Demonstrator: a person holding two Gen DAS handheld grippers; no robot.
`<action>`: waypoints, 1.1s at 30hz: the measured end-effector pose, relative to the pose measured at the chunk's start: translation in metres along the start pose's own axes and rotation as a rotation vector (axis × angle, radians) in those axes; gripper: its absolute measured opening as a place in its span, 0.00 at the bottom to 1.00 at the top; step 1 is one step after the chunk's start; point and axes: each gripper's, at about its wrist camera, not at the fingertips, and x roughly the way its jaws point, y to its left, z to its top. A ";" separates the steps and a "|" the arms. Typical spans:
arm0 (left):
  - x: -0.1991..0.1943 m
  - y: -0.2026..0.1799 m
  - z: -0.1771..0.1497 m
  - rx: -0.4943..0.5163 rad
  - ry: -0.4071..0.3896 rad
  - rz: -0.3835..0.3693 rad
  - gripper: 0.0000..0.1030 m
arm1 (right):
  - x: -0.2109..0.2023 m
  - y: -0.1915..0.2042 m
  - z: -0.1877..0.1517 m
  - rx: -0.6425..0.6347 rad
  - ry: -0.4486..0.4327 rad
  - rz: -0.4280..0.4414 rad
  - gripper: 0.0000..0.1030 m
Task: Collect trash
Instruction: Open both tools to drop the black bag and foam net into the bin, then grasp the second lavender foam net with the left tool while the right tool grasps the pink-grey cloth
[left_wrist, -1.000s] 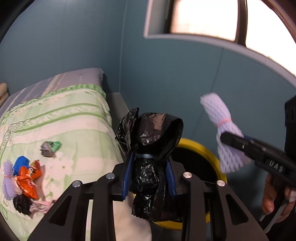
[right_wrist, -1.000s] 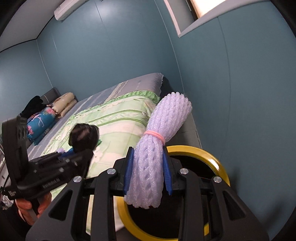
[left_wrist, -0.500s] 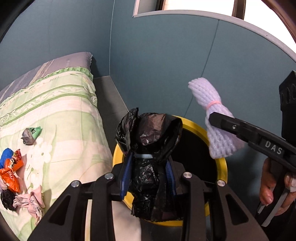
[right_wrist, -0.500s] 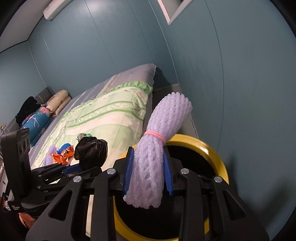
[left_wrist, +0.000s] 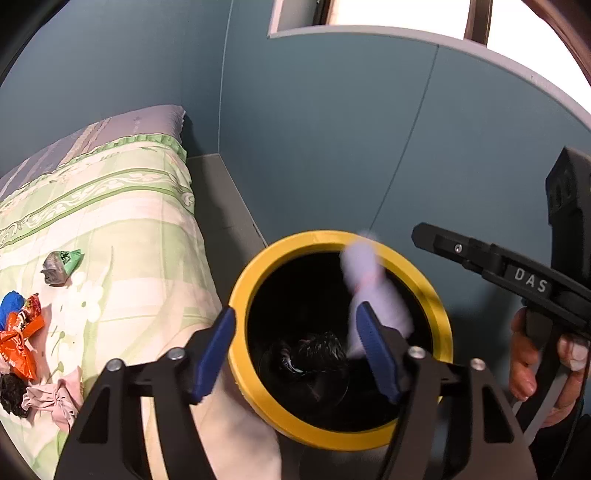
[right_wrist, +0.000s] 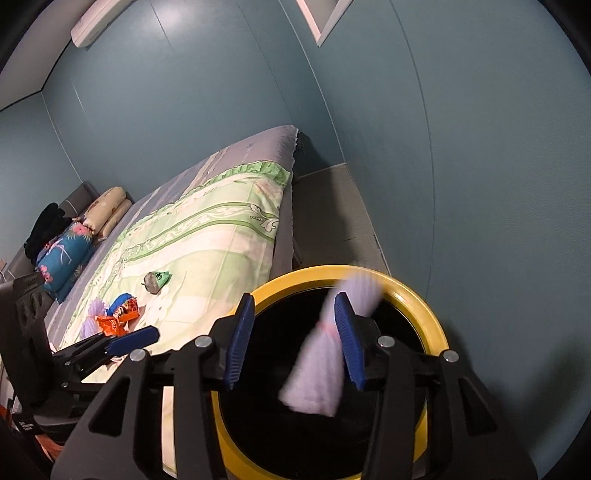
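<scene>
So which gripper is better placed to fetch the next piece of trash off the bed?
Left, probably. The left gripper, jaws opening and empty, is on the bed's side of the yellow bin. The right gripper's opening jaws are just dropping the foam net.

Both tongs opening: left tongs (left_wrist: 295, 347) dropped black bag (left_wrist: 314, 354) into yellow bin (left_wrist: 255, 280); right tongs (right_wrist: 293, 339) released blurred foam net (right_wrist: 321, 373), lower centre.

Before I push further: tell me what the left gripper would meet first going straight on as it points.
Probably the black bag lying in the yellow-rimmed bin. The left gripper, its jaws opening with nothing between them, points into the bin's mouth; the falling foam net may cross first. Depth is unclear.
</scene>
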 end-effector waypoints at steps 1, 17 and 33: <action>-0.004 0.004 0.002 -0.012 -0.012 0.010 0.66 | 0.000 0.000 0.000 0.002 -0.003 0.002 0.43; -0.077 0.108 0.005 -0.186 -0.178 0.237 0.74 | -0.001 0.056 0.010 -0.108 -0.093 0.172 0.55; -0.154 0.244 -0.043 -0.410 -0.233 0.513 0.85 | 0.065 0.191 -0.028 -0.388 0.031 0.386 0.69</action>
